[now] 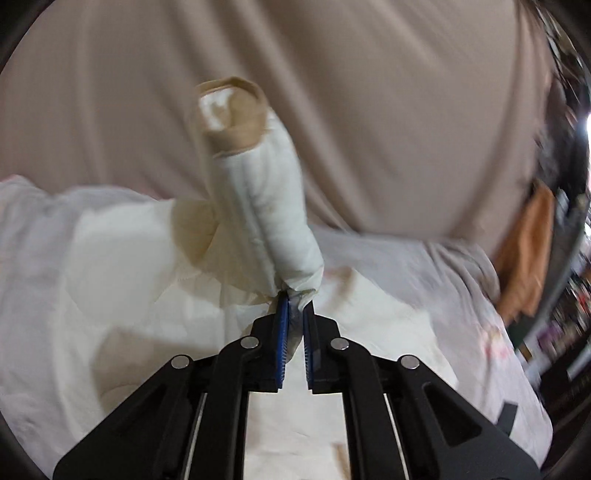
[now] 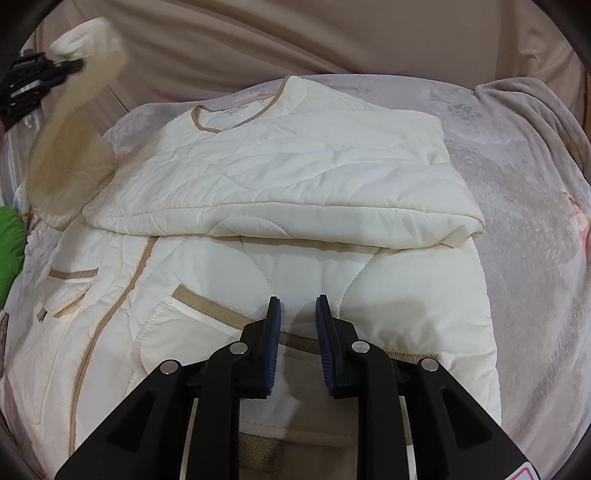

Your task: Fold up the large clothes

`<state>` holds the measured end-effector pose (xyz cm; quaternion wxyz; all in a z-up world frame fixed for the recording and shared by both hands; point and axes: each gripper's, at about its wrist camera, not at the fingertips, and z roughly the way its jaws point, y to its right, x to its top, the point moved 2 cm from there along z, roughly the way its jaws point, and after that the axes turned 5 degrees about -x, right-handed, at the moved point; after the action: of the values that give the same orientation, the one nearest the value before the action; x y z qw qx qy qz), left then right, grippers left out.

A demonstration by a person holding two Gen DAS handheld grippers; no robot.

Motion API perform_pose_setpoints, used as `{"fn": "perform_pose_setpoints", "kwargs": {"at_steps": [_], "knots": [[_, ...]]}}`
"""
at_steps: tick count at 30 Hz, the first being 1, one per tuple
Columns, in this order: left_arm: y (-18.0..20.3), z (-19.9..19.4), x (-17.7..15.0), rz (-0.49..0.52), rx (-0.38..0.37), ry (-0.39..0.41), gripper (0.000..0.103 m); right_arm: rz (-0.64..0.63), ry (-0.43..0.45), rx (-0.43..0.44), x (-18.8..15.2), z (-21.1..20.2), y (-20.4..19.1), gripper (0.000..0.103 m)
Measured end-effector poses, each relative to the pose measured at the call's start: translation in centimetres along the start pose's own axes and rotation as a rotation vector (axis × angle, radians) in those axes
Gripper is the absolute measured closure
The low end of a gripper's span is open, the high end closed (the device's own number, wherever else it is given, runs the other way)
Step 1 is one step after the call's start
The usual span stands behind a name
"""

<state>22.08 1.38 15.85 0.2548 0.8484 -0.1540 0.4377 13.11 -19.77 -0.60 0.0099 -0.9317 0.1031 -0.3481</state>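
Observation:
A cream quilted jacket (image 2: 277,177) with tan trim lies spread on the bed, its upper part folded over the lower. My left gripper (image 1: 295,299) is shut on the jacket's sleeve (image 1: 266,206), which stands lifted with its tan cuff (image 1: 236,110) at the far end. The right wrist view shows that left gripper (image 2: 70,68) at the upper left, holding the raised sleeve (image 2: 74,122) above the jacket's left side. My right gripper (image 2: 297,301) hovers open just over the lower jacket by a tan-edged pocket (image 2: 207,299), with nothing between its pads.
A pale floral blanket (image 2: 517,221) covers the bed under and to the right of the jacket. Beige fabric (image 2: 295,33) rises behind the bed. A green item (image 2: 11,243) sits at the left edge. An orange cloth (image 1: 528,258) hangs at the right in the left wrist view.

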Motion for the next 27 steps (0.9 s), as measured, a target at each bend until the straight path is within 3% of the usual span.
{"fn": "perform_pose_setpoints", "kwargs": {"at_steps": [2, 5, 7, 8, 10, 13, 16, 19, 22, 26, 27], "knots": [[3.5, 3.6, -3.6, 0.027, -0.054, -0.102, 0.092, 0.015, 0.006, 0.011, 0.0, -0.2, 0.2, 0.077], [6.0, 8.8, -8.8, 0.019, -0.085, -0.246, 0.085, 0.036, 0.030, 0.039, 0.1, -0.7, 0.6, 0.063], [6.6, 10.6, -11.4, 0.003, -0.090, -0.314, 0.069, 0.052, 0.057, 0.037, 0.2, -1.4, 0.9, 0.057], [6.3, 10.5, -11.8, -0.016, -0.099, -0.322, 0.064, 0.060, 0.066, 0.043, 0.3, -1.7, 1.0, 0.056], [5.5, 9.5, -11.9, -0.055, -0.123, -0.295, 0.044, 0.077, 0.088, 0.046, 0.6, -2.5, 1.4, 0.055], [2.9, 5.5, -11.8, -0.104, -0.107, -0.197, 0.019, 0.083, 0.123, 0.065, 1.7, -4.0, 1.8, 0.048], [-1.5, 2.7, -10.1, -0.161, -0.037, -0.131, 0.017, 0.101, 0.128, 0.107, 3.8, -4.8, 2.3, 0.041], [-7.9, 1.0, -9.9, -0.318, 0.055, -0.111, 0.017, 0.159, 0.083, 0.164, 6.1, -4.1, 3.1, 0.039], [-13.0, 0.0, -11.3, -0.512, 0.077, -0.111, 0.017, 0.218, 0.017, 0.178, 8.2, -1.6, 3.6, 0.039], [-15.3, 0.0, -12.8, -0.594, 0.085, -0.121, 0.017, 0.273, -0.067, 0.190, 9.5, 2.3, 3.0, 0.040], [-15.4, 0.1, -13.1, -0.594, 0.087, -0.124, 0.017, 0.282, -0.084, 0.184, 9.7, 3.1, 2.6, 0.059]]}}
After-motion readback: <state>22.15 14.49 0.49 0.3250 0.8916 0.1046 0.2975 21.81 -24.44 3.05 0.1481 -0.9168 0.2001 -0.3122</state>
